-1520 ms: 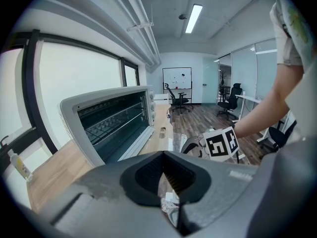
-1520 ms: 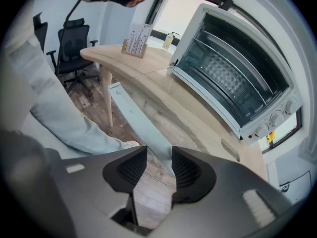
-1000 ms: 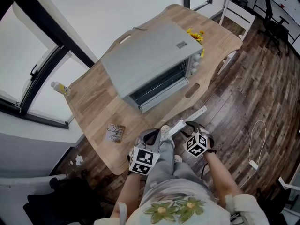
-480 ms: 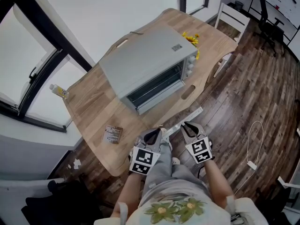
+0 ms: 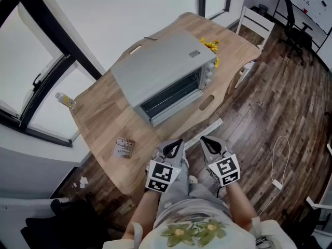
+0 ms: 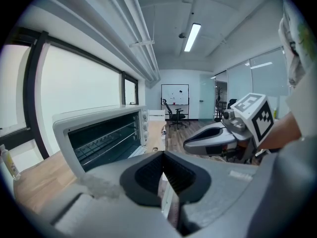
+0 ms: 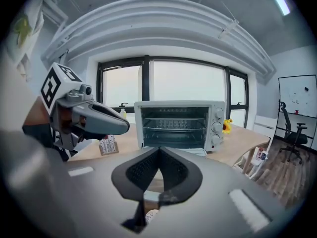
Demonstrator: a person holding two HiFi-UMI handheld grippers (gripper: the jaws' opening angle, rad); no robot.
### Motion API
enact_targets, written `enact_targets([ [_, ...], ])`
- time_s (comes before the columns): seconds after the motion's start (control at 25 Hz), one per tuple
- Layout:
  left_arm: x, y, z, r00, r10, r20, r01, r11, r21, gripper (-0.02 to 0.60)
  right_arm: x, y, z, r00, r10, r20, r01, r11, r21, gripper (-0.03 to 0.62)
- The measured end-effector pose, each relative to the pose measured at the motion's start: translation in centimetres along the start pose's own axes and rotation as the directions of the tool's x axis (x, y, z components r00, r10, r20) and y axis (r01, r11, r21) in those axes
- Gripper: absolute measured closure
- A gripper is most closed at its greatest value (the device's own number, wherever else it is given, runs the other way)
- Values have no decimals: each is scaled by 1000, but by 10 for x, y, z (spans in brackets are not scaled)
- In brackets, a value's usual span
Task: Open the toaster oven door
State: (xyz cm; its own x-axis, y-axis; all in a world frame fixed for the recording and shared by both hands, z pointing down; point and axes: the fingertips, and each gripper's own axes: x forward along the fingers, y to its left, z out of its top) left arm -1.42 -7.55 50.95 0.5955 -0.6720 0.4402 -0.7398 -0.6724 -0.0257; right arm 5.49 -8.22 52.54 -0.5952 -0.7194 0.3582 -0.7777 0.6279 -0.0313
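Note:
The white toaster oven [image 5: 161, 69] stands on the wooden table [image 5: 104, 115], its door [image 5: 176, 112] folded down and the dark racks inside showing. In the right gripper view the toaster oven [image 7: 178, 123] faces me across the table. Both grippers hang short of the table's near edge, above the person's lap and well away from the oven. My left gripper [image 5: 174, 145] is shut with nothing in it, its jaws meeting [image 6: 162, 153]. My right gripper [image 5: 209, 141] is also shut and empty, as its own view shows [image 7: 158, 150].
A small bottle [image 5: 65, 98] stands at the table's left edge and a printed packet [image 5: 124, 147] lies near the front corner. Yellow flowers [image 5: 211, 45] sit behind the oven. A white chair [image 5: 254, 19] stands at the table's far end. A white strip [image 5: 207, 131] and a cable [image 5: 280, 160] lie on the floor.
My right gripper's jaws have gone from open to shut, and it has drawn a little right, away from the left gripper. The oven has not changed.

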Motion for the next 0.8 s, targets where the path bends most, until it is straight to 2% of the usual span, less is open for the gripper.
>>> enact_targets([
  [0.28,-9,-10,7,1000,-11,27,11,1000,0,577,-13,13,17,999,6,35,-5,1000,-4,595],
  [0.8,-30,-20,-5,1000,-7,27,8,1000,-12,577,-31,36,23,999,21,42,-21,1000,-11,595],
])
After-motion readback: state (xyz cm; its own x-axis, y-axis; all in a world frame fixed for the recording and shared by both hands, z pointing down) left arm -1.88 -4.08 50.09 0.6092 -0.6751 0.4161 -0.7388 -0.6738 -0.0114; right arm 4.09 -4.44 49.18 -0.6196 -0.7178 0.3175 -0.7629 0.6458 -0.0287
